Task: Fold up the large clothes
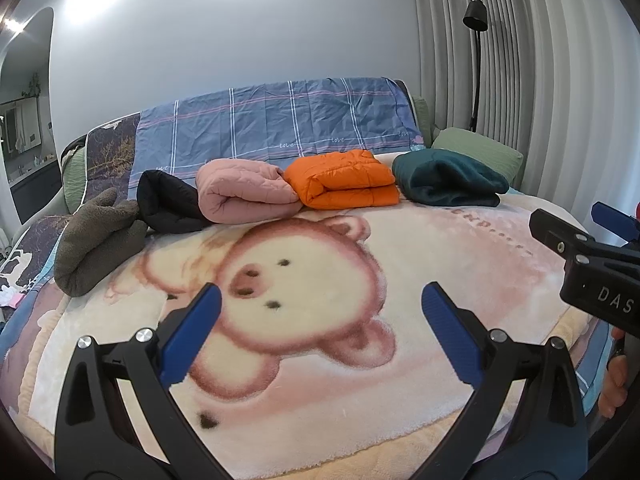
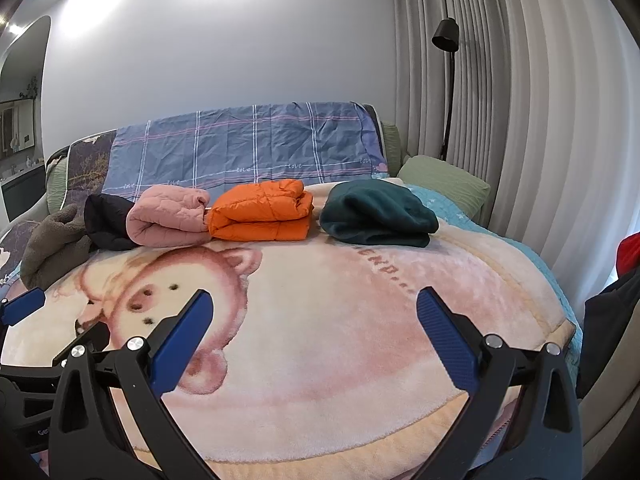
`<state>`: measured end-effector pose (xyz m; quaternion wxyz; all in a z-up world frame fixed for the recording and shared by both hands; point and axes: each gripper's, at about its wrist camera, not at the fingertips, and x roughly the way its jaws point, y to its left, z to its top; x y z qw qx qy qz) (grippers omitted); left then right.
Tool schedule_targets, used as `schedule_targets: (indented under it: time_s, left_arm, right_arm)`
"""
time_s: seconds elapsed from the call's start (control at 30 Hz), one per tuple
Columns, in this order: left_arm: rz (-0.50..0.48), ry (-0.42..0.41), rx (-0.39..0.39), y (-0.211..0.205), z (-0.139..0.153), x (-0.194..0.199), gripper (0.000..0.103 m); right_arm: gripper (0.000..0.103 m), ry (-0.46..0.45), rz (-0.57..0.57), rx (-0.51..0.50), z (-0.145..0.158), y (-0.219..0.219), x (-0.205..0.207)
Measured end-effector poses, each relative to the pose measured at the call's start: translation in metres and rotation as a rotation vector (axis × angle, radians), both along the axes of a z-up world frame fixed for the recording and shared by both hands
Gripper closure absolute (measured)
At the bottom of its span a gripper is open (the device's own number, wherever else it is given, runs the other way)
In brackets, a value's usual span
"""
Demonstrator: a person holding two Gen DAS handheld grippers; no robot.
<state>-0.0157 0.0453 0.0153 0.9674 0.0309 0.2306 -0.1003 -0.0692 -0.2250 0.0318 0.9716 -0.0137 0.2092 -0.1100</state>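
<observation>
**Op:** On the bed, from the left wrist view, I see my left claw [image 1: 320, 300] spread wide and holding nothing, hovering over the bear blanket [image 1: 320, 420].

**Desk:** Where are the clothes?

**Op:** 5 folded pieces sit in a row at the far end of the blanket, before the blue plaid sheet [image 1: 272, 124]: a brown fleece [image 1: 96, 240], a black garment [image 1: 164, 204], a pink quilted jacket [image 1: 244, 192], an orange puffer jacket [image 1: 344, 180] and a dark green fleece [image 1: 448, 180]. The pink one touches the orange one. The right claw's black body [image 1: 592, 268] shows at the right edge.

**Desk:** And the right wrist view?

**Op:** My right claw [image 2: 312, 302] is also wide and holding nothing above the blanket [image 2: 340, 360]. Same row: pink jacket [image 2: 168, 220] against orange jacket [image 2: 260, 212], with the green fleece [image 2: 376, 212] set a little apart. A green pillow [image 2: 448, 184] lies behind it, near the grey curtain [image 2: 520, 120] and a black floor lamp [image 2: 446, 36].
</observation>
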Motion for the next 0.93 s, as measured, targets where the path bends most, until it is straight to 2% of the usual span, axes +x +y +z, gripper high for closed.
schedule_targets:
  time_s: [0.13, 0.93]
  left_arm:
    - [0.005, 0.003, 0.002, 0.0, -0.001, 0.0, 0.002]
    - [-0.003, 0.007, 0.016, 0.011, -0.004, 0.001, 0.002]
  right_arm:
    - [0.001, 0.003, -0.009, -0.024, -0.003, 0.002, -0.001]
    - [0.001, 0.016, -0.011, -0.01, -0.006, -0.006, -0.002]
